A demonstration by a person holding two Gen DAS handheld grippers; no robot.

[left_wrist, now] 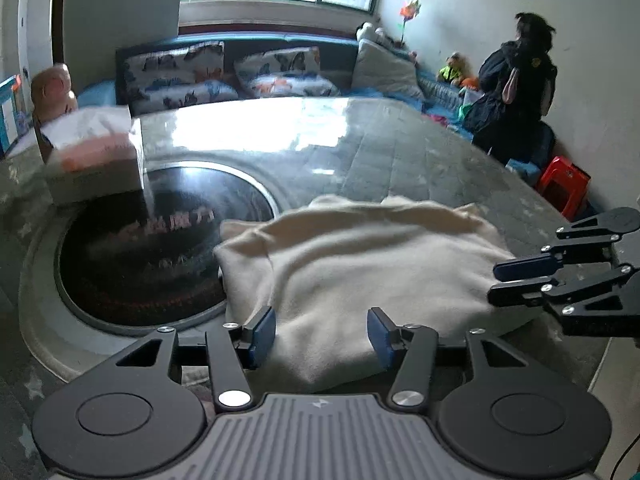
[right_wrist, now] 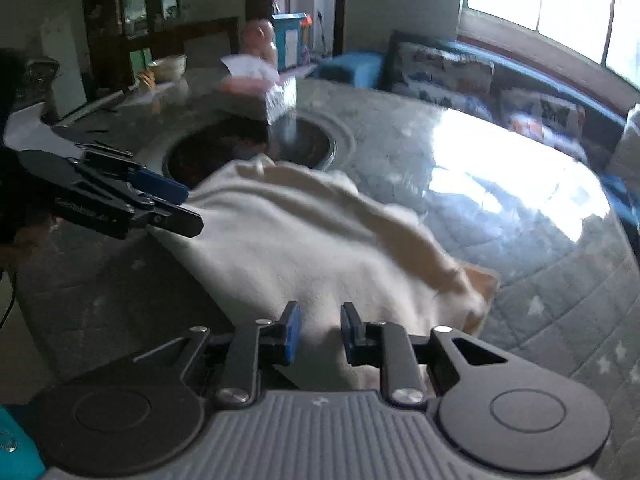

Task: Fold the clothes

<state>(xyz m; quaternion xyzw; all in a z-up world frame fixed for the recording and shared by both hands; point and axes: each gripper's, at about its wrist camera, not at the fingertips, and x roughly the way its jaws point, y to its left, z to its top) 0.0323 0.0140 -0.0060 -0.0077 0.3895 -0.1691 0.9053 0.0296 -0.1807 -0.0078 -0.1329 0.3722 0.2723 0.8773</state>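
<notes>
The cream garment (left_wrist: 360, 264) lay bunched on the quilted grey surface (left_wrist: 400, 152), its far edge beside the dark round inset (left_wrist: 160, 240). The left gripper (left_wrist: 322, 334) hung over its near edge, fingers wide apart, holding nothing. The right gripper (right_wrist: 316, 334) was parted too, empty, above the cloth's other side. A tissue box (left_wrist: 94, 160) sat behind.

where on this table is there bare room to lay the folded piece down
Bare quilted cover lies right of the cream garment, running toward the sofa cushions. A smaller bare strip sits beyond the garment, before the window glare. The left side is crowded: the round dark inset, with the tissue box at its rim.
</notes>
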